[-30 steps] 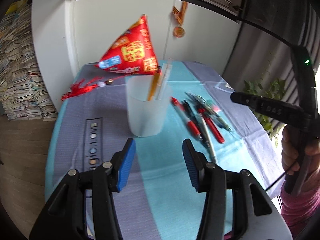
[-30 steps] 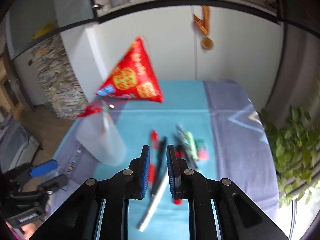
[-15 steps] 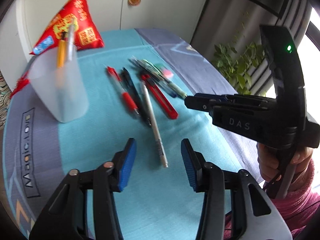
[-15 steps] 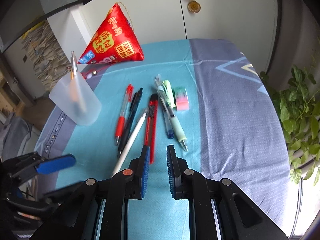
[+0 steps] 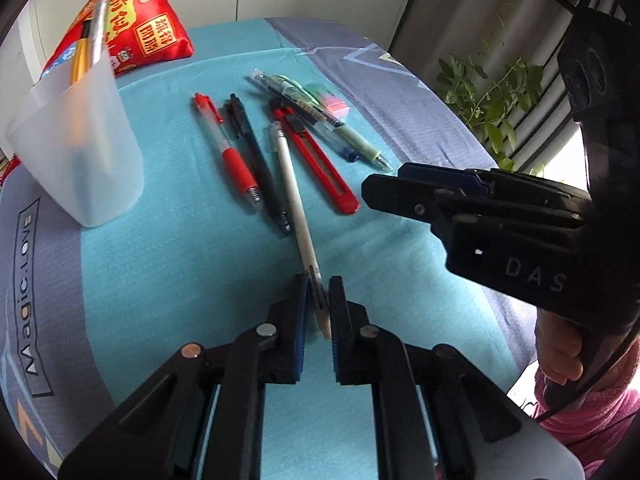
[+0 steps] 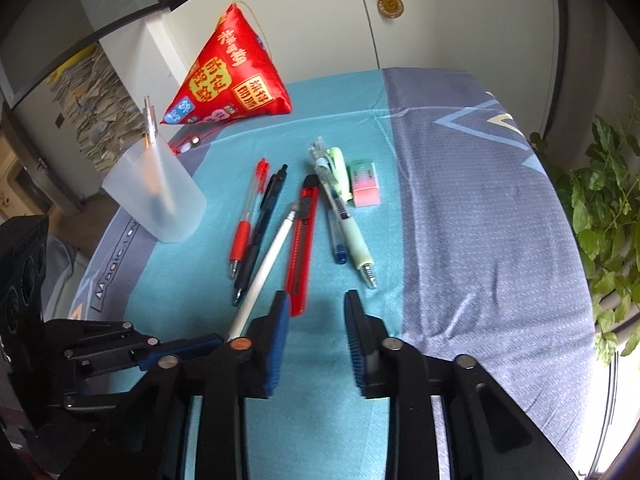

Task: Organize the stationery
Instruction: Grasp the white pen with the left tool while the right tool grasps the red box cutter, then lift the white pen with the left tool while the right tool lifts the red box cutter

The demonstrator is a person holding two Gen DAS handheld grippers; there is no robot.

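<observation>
On the bench (image 5: pixel 168 264), seen from the left wrist, the left gripper (image 5: pixel 318 300) has its jaws nearly together around the near end of the white pen (image 5: pixel 294 196); whether the pads actually press it is hard to tell. The white pen is the landmark here: it lies on the teal cloth, running away from the jaws toward the other stationery. Just left of it lie a black pen (image 5: pixel 256 160) and a red pen (image 5: pixel 228 152); just right of it lies a red utility knife (image 5: pixel 316 156). Well left of it stands a frosted cup (image 5: pixel 76 152) with pens upright inside. Right of it, above the cloth, the right gripper (image 5: pixel 384 194) shows side-on.

From the right wrist, the right gripper (image 6: pixel 316 324) hangs with its jaws apart, holding nothing, just right of the white pen (image 6: pixel 266 268). The near tip of the red utility knife (image 6: pixel 303 236) lies beside its left pad. A blue pen (image 6: pixel 334 224), a green pen (image 6: pixel 352 224) and a pink-green eraser (image 6: pixel 364 184) lie further right of the white pen. The left gripper (image 6: pixel 218 344) meets the white pen's near end. The frosted cup (image 6: pixel 160 196) stands well left of it.
</observation>
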